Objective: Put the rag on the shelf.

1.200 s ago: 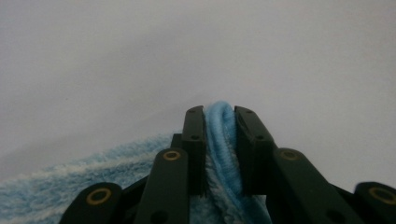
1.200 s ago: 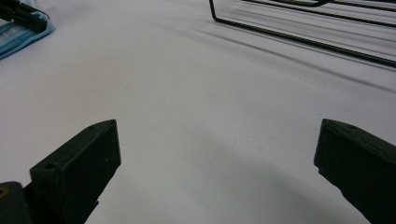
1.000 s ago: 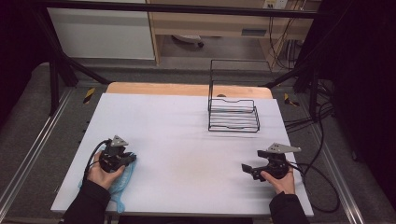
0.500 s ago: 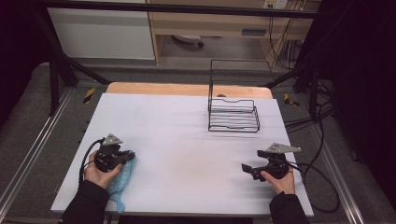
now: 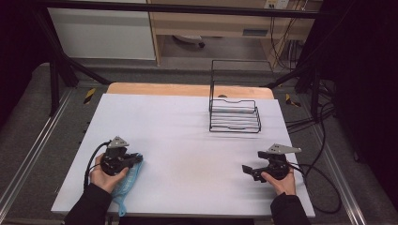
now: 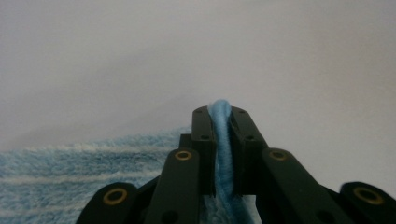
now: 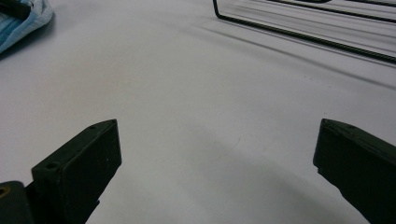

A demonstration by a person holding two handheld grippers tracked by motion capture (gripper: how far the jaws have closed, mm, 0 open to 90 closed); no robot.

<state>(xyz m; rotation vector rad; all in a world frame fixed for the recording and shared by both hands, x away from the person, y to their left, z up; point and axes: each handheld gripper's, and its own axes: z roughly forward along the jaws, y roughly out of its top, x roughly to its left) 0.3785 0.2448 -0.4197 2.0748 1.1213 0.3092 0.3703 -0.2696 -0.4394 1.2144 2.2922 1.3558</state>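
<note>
Two grippers: I have one in each hand, both low over the white surface (image 5: pixel 187 136), well apart from each other.
Left gripper (image 6: pixel 220 122): its jaws are pressed together on a fold of the blue towel (image 6: pixel 60 175); the pinched edge stands up between the pads as a thin ridge, so I judge the hold is firm enough to lift or drag the cloth.
Towel position: in the high view the blue towel (image 5: pixel 126 185) lies at the near left corner of the surface, partly under my left hand (image 5: pixel 105 174), with its tail running toward the near edge.
Why that hold: I read the pinch at the towel's edge as a way to pull the cloth out flat or carry it by one end.
Right gripper (image 7: pixel 217 154): jaws wide apart with nothing between them, hovering over bare surface at the near right; I take it as waiting to catch another corner of the towel.
Wire rack (image 5: pixel 234 112): stands at the far right of the surface, apart from both grippers; from the right gripper view its bottom wires (image 7: pixel 299 32) run across the top.
Step in hand: towel gripped, not yet raised as far as I can tell.
</note>
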